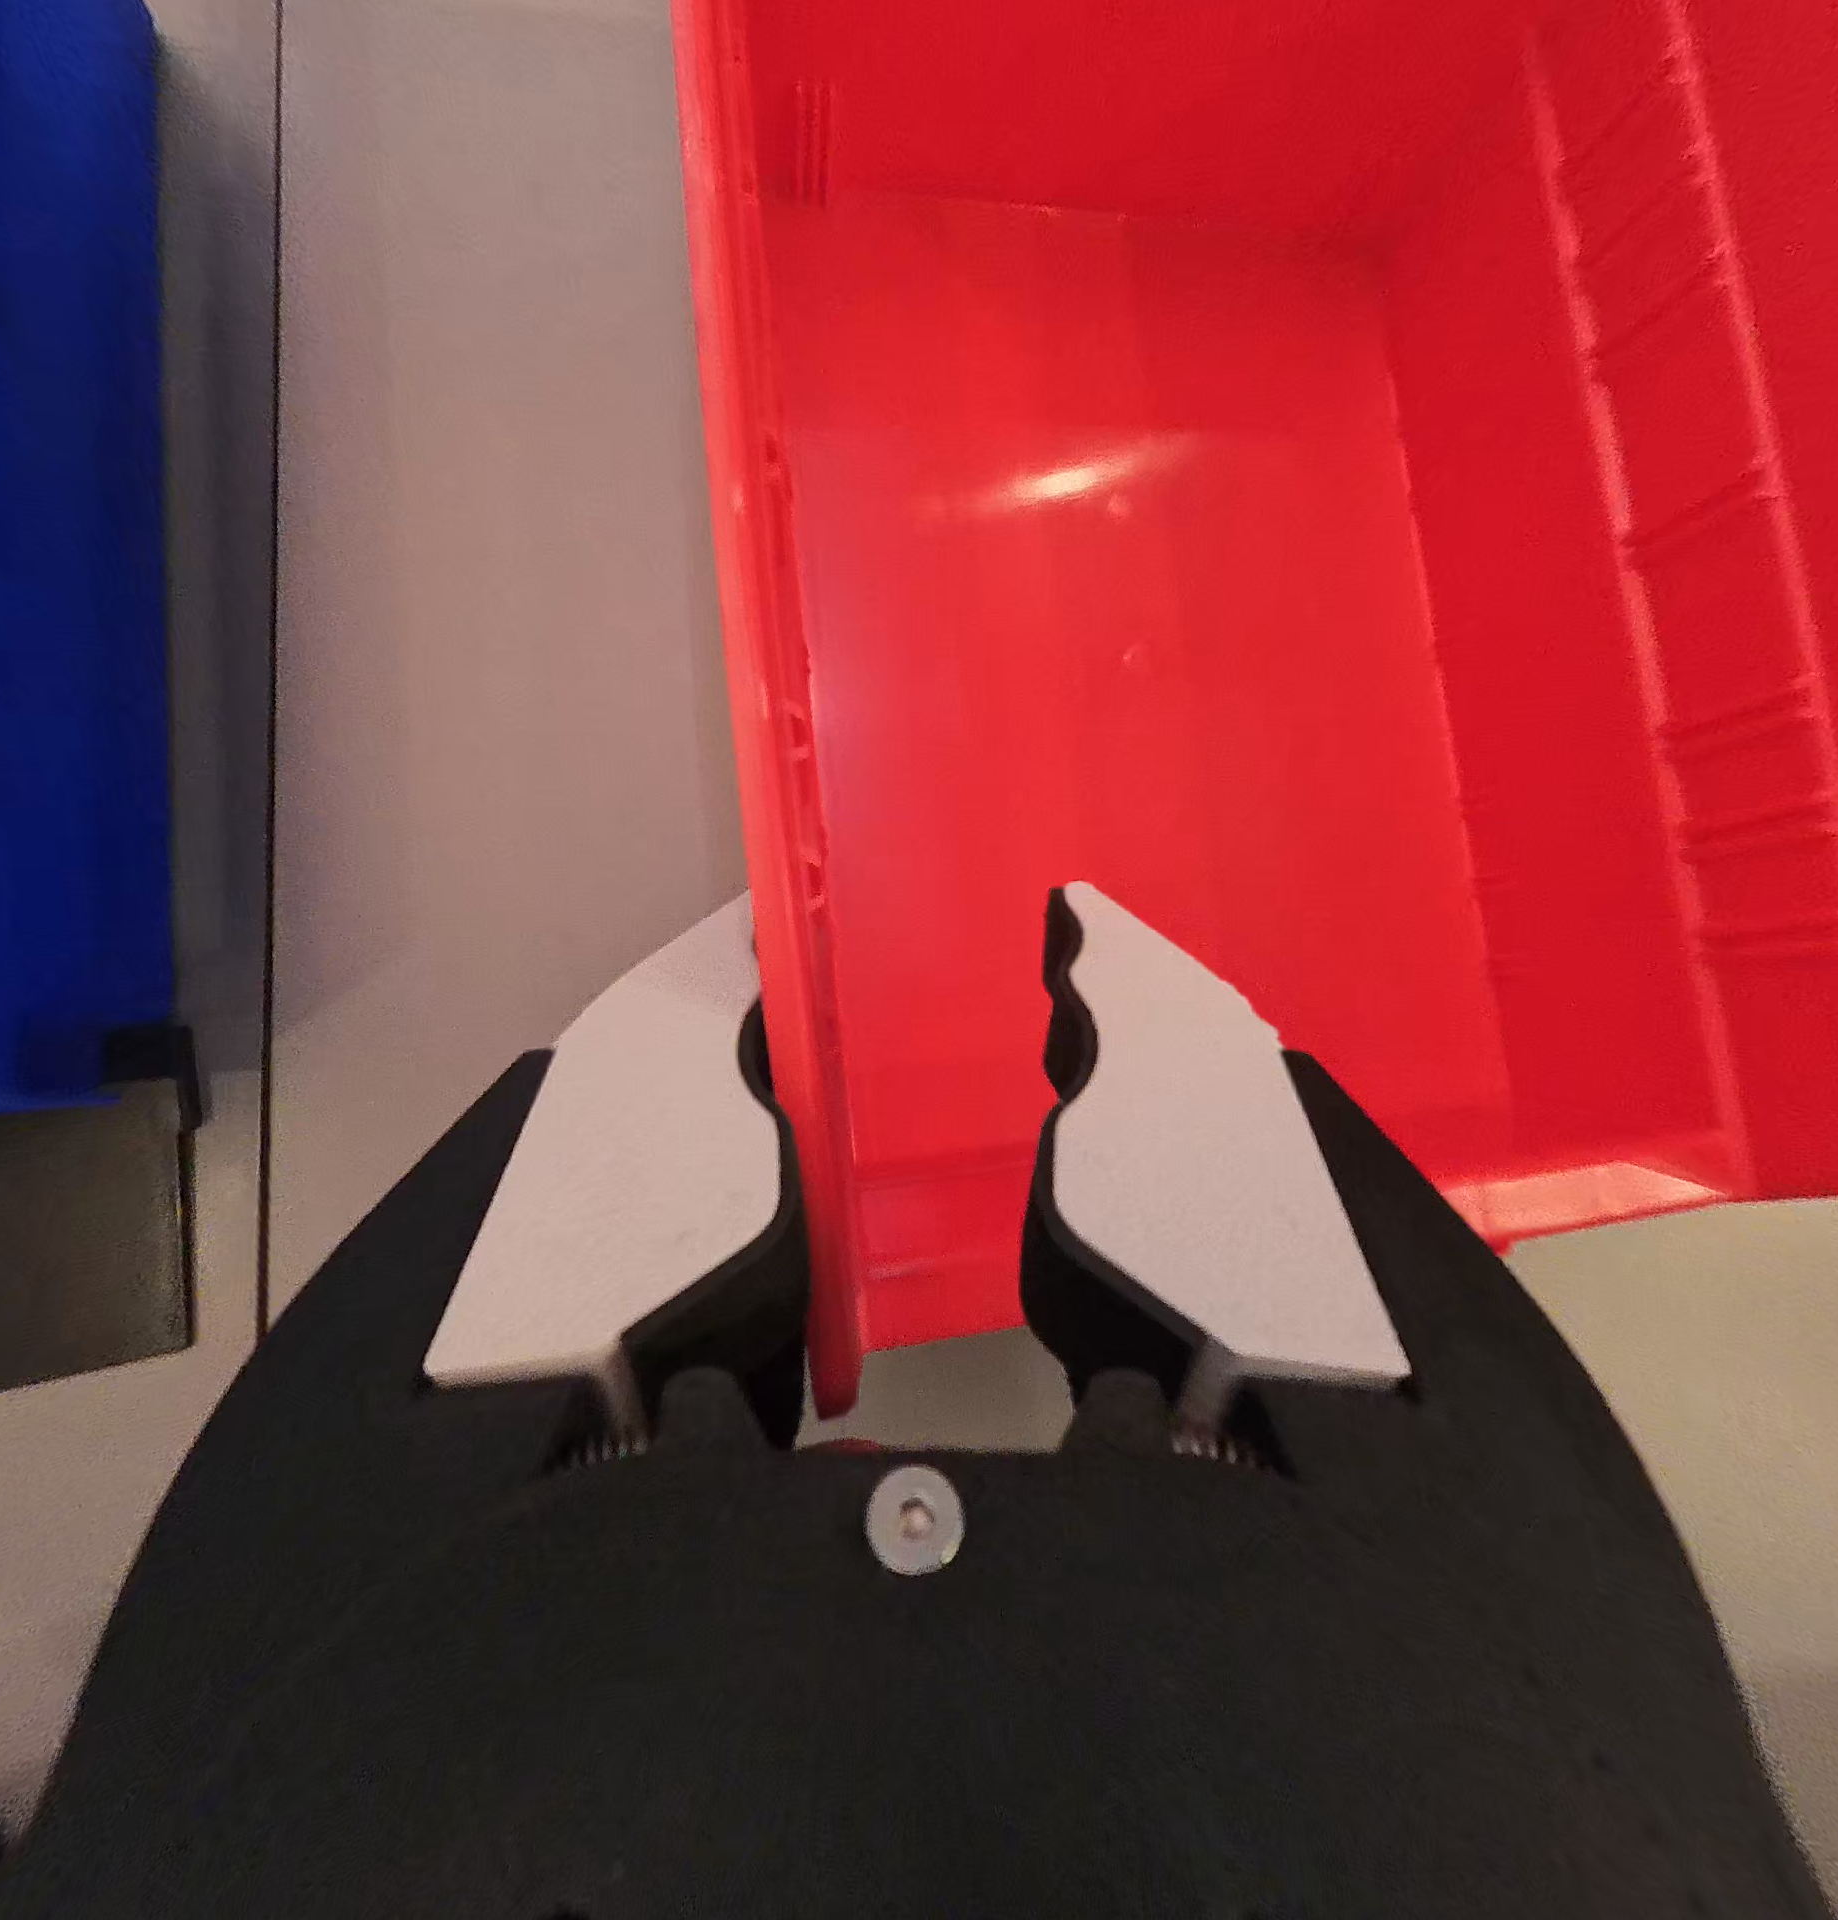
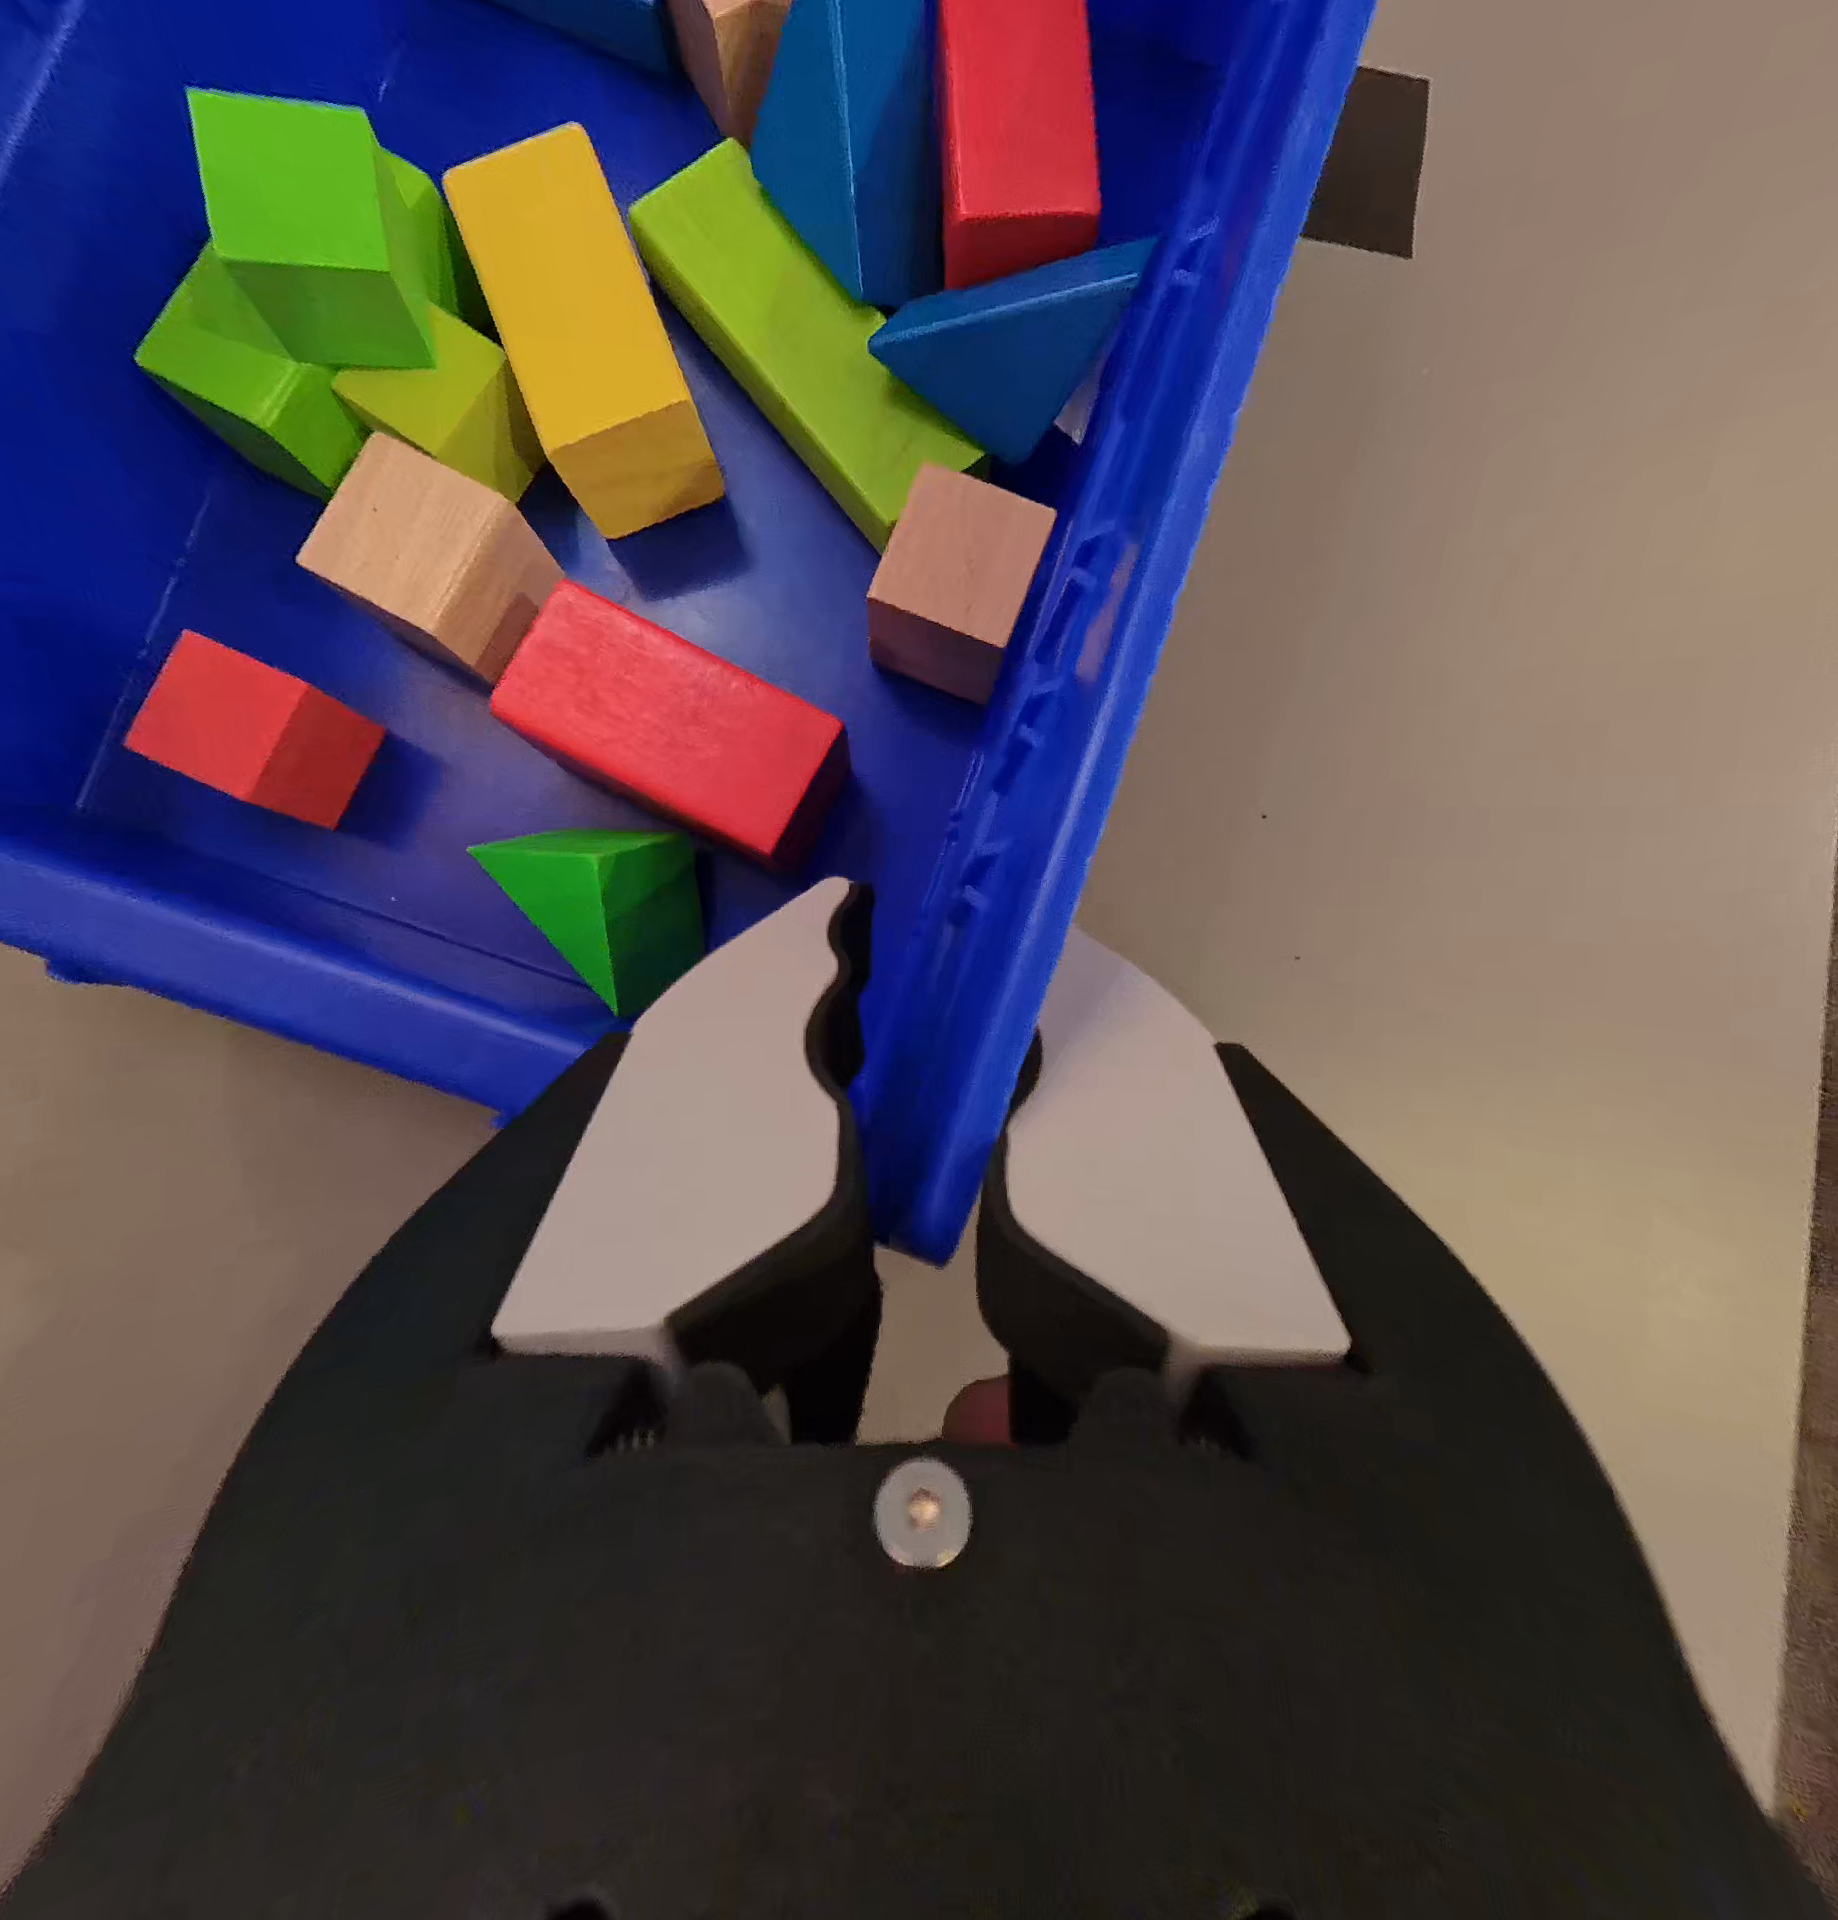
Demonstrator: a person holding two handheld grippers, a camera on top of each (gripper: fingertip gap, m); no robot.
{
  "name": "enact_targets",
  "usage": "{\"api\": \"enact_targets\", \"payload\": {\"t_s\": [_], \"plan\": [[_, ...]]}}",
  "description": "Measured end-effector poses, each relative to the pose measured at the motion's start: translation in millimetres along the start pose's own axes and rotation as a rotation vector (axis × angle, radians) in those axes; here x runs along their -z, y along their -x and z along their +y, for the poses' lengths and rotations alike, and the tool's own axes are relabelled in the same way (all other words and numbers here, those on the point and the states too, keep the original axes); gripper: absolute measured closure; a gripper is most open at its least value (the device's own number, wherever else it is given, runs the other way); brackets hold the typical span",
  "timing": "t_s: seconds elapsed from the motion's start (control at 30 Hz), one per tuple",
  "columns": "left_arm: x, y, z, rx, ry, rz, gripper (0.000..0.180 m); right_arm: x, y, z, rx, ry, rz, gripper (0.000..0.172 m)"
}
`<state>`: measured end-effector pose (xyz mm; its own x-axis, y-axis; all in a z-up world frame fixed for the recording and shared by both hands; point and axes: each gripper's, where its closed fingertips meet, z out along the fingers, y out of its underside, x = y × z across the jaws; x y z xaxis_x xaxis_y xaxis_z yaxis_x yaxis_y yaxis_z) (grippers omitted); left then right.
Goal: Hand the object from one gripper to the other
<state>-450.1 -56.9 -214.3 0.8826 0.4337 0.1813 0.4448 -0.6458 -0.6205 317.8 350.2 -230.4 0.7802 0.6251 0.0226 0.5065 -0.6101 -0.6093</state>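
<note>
Left tongs [image 1: 899,956]: I see them straddling the red plastic bin's [image 1: 1154,623] side wall; the inner pad stands clear, so they are apart.
Right tongs [image 2: 946,987]: clamped on the blue plastic bin's [image 2: 1060,831] wall.
Hidden: both outer fingertips.
Coloured wooden blocks [image 2: 603,332]: inside the blue bin.

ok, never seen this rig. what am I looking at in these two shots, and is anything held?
There is no robot arm. A person holds a two-finger gripper in each hand, and a camera on each looks along its fingers. In the left wrist view, the left gripper straddles a side wall of the empty red bin. One finger stands clear of the wall, so it has no grip. In the right wrist view, the right gripper is clamped on a wall of the blue bin, which holds coloured wooden blocks. A pale surface lies underneath.
</note>
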Motion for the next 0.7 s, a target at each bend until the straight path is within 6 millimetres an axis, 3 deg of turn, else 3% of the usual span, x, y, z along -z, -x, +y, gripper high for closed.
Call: {"api": "enact_targets", "payload": {"t_s": [0.2, 0.7], "plan": [[-10, 14, 7, -0.035, -0.007, -0.073, 0.173, -1, -2, 0, -0.014, -0.004, 0.013, 0.157], [-11, 12, 5, -0.066, -0.011, -0.065, 0.175, -3, -8, -1, -0.023, 0.002, 0.020, 0.160]]}}
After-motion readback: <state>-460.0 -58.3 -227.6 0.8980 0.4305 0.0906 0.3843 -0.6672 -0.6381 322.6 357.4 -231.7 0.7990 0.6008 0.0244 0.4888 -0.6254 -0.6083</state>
